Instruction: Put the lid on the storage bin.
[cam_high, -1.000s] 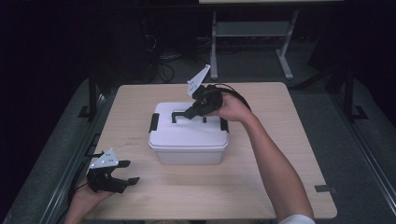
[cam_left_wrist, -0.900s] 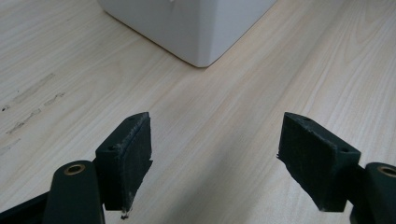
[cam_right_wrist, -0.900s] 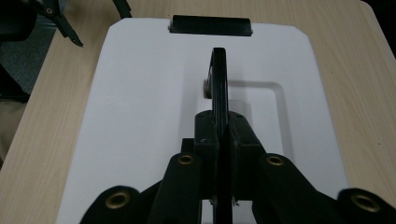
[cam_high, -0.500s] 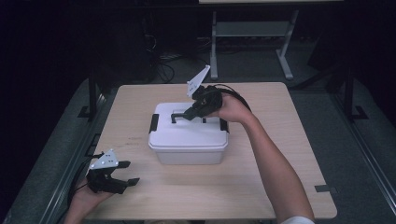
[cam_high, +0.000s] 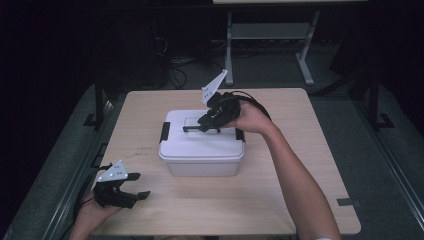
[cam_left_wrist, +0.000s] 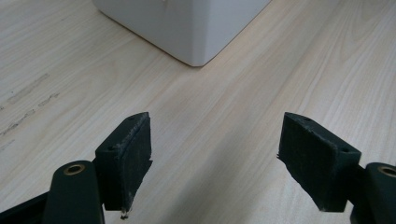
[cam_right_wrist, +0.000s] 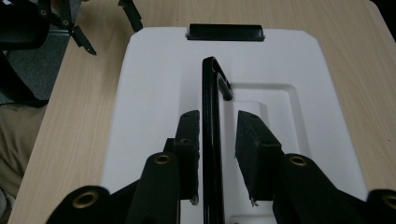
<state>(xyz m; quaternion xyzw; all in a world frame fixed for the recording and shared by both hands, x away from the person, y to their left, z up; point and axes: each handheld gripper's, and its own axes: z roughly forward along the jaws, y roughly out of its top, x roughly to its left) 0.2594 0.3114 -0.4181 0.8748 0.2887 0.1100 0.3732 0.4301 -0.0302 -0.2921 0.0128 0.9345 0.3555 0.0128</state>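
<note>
one black handle (cam_right_wrist: 211, 140) is standing up on edge from the recess in the lid (cam_right_wrist: 154, 93) of the white box (cam_high: 202, 150), which is sitting near the middle of the table (cam_high: 300, 200). in the right gripper view its long axis is running straight away from the camera, in line with the jaws, so the bar is lying lengthwise between the two pads rather than across them. the right gripper (cam_right_wrist: 215, 135) is straddling it: its jaws have just been opening, the left pad is sitting against or just beside the bar, and a clear gap is showing on the other side, so the grip is looking released, not pinching. i judge that any coming lift or withdrawal is turning on this alignment, since pulling straight back along the bar should clear it, while a sideways move would knock it over. the left gripper (cam_high: 120, 187) is resting well apart at the near left corner of the table, fingers spread wide over bare wood, with only a corner of the box ahead of it; the right hand (cam_high: 250, 117) is far nearer the handle.
</note>
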